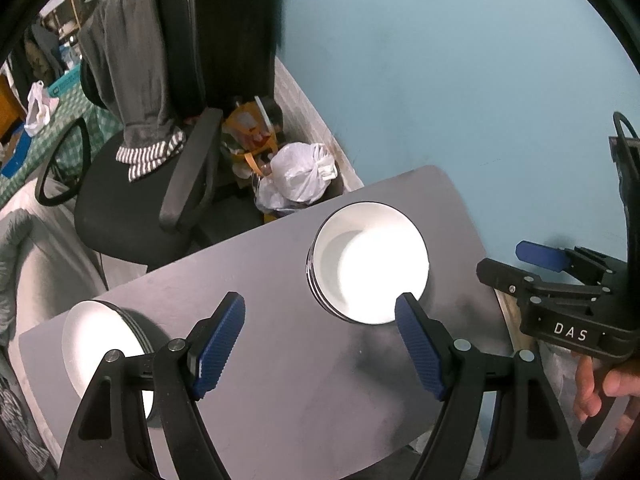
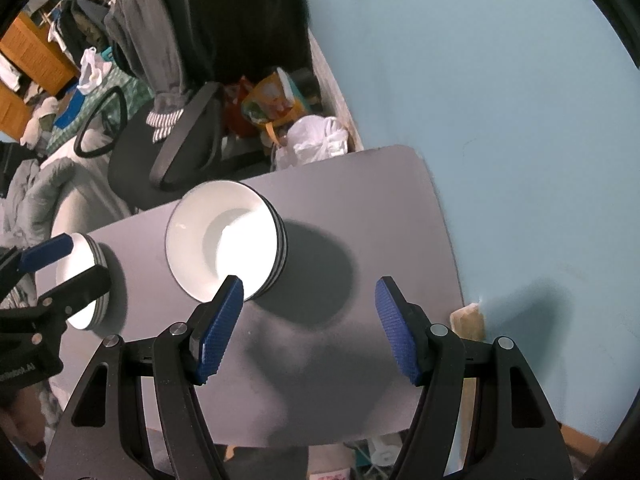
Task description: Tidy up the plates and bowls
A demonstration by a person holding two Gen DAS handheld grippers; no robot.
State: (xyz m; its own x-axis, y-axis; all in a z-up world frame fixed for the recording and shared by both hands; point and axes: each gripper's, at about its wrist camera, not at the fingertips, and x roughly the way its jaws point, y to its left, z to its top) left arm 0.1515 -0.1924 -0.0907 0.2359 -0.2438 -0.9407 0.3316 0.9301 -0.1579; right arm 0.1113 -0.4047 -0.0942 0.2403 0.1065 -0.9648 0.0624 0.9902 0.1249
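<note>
My right gripper [image 2: 310,326], jaws apart and empty (left gripper [image 1: 320,346] too), sits nearest the bowl stack [image 2: 224,242], just right of it.

A black office chair [image 1: 132,184] stood beyond the grey table [image 1: 288,380], a grey garment [image 1: 132,68] with striped cuffs draped over its back. A tied white plastic bag [image 1: 300,172] and a yellow bag [image 1: 250,124] sat against the pale blue wall [image 1: 460,72].

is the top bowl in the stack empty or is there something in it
Empty. The top bowl of the bowl stack shows only its bare white inside in both wrist views, with glare and nothing lying in it.
</note>
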